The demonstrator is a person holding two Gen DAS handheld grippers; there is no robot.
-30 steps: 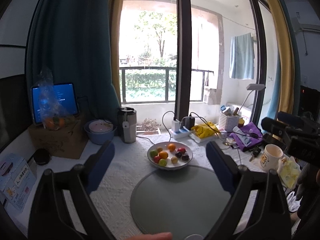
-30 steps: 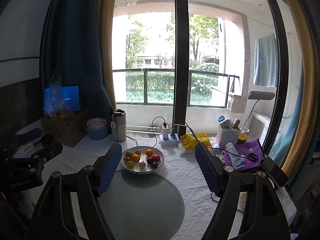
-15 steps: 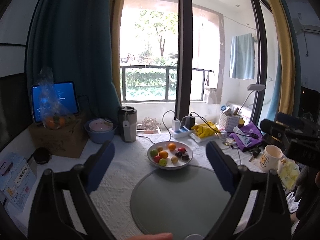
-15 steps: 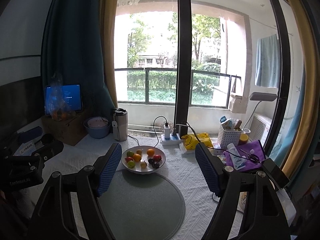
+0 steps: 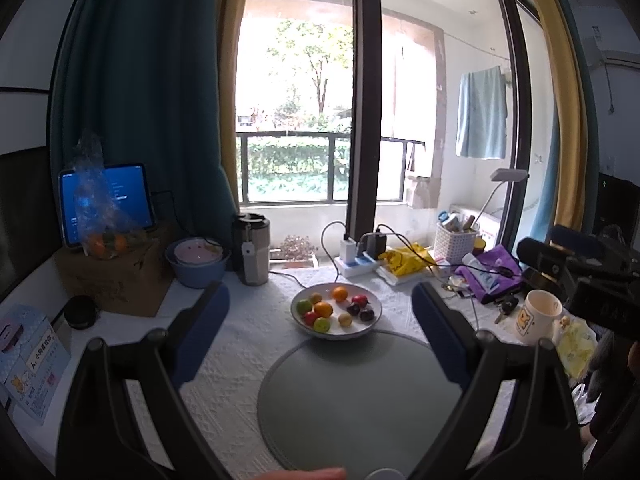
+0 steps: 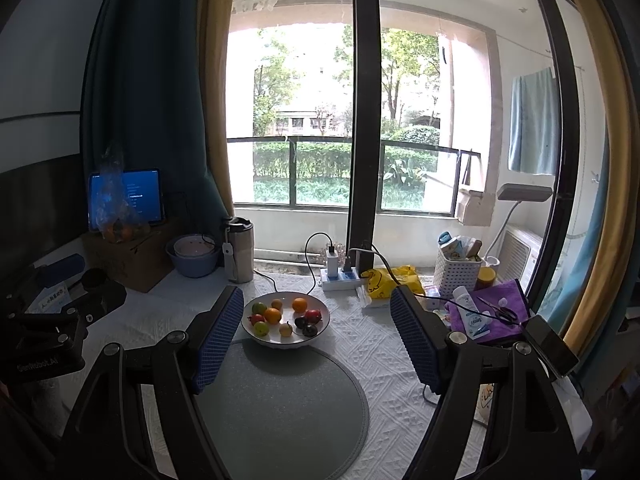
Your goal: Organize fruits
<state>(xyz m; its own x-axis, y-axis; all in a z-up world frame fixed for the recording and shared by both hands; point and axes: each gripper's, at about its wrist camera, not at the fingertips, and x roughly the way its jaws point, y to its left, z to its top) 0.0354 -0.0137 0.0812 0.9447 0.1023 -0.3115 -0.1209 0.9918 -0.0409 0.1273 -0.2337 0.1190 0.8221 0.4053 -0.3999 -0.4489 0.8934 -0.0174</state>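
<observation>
Almost nothing changes over the last second: in both wrist views the table (image 6: 380, 356) only shifts a little in the picture, so the two grippers drift slightly and do not approach anything.

The round grey mat (image 6: 280, 404) lies bare on the white cloth, and the white bowl (image 6: 316, 306) stands at its far edge, in the same place as before. All the fruits (image 6: 273, 315) sit inside this bowl: oranges, green ones, red ones, dark plums and a small yellow one, mixed together.

The left gripper (image 5: 320, 320) is held high above the mat with its jaws spread wide and nothing between them. The right gripper (image 6: 317, 332) is the same, wide apart and empty.

For the task, this stillness fits either a pause before sorting or a rest after gathering the fruits in the bowl.
</observation>
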